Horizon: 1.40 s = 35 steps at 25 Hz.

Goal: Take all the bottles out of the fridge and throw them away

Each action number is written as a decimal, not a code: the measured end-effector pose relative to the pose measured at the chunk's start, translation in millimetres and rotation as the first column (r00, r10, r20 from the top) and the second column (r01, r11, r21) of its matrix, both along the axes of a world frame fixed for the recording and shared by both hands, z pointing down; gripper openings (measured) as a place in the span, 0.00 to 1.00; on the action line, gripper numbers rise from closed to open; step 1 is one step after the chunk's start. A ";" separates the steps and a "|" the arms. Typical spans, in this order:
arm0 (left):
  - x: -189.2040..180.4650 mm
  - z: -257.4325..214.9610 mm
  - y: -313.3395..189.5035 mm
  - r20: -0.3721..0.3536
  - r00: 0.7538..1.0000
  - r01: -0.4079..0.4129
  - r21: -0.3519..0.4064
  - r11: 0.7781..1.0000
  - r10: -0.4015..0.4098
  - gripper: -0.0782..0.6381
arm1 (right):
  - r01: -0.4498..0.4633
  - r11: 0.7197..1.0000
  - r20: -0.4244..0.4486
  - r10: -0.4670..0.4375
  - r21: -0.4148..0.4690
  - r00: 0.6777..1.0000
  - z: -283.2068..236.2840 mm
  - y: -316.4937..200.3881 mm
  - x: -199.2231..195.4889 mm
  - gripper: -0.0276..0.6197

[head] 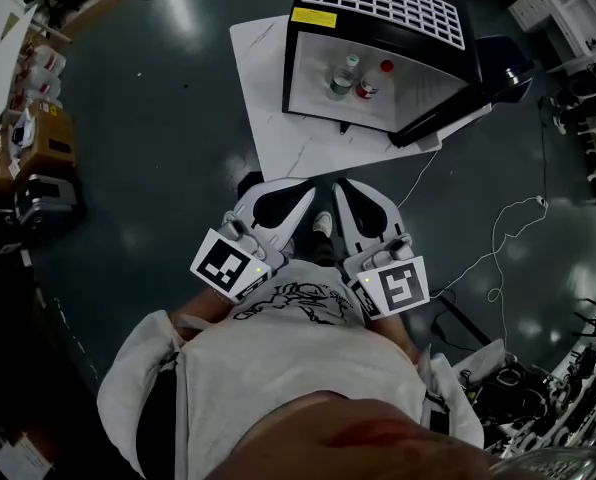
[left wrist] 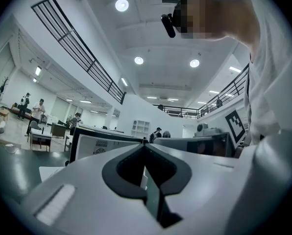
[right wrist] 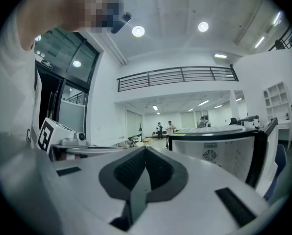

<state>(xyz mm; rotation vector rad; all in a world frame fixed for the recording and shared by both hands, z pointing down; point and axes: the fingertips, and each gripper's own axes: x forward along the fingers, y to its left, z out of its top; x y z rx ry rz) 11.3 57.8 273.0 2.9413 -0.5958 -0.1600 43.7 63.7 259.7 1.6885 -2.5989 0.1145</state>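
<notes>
A black mini fridge (head: 378,28) stands on the floor ahead with its door (head: 503,73) swung open to the right. Inside it I see a clear bottle (head: 344,76) and a red-capped bottle (head: 369,85) side by side. My left gripper (head: 306,194) and right gripper (head: 340,188) are held close to the person's body, tips pointing toward the fridge and well short of it. Both are shut with nothing between the jaws. The left gripper view shows its shut gripper (left wrist: 145,150) with the fridge (left wrist: 94,143) beyond. The right gripper view shows its shut gripper (right wrist: 146,152) and the fridge (right wrist: 224,151).
The fridge rests on a white board (head: 278,118) on the dark floor. A white cable (head: 498,238) trails across the floor at right. Shelves and boxes (head: 28,138) line the left side, and equipment (head: 568,388) crowds the lower right. Several people (left wrist: 33,109) stand far off.
</notes>
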 end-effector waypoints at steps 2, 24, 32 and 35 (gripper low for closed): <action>8.4 -1.2 -3.8 0.002 1.000 -0.001 0.003 1.000 0.001 0.12 | -0.001 1.000 0.000 0.001 0.003 1.000 -0.9 -3.5 8.6 0.06; 122.5 -6.8 -50.2 0.029 1.000 0.004 0.022 1.000 -0.004 0.12 | 0.000 1.000 0.031 -0.001 0.025 1.000 -3.6 -51.9 122.9 0.06; 158.3 -5.9 -59.4 0.036 0.999 0.025 0.026 0.999 -0.026 0.12 | 0.016 1.000 0.047 -0.017 0.027 0.999 -1.3 -61.4 158.9 0.06; 168.8 -4.0 -60.2 0.044 0.998 0.038 0.024 0.999 -0.039 0.12 | 0.028 0.999 0.057 -0.029 0.027 0.998 0.1 -63.0 169.9 0.06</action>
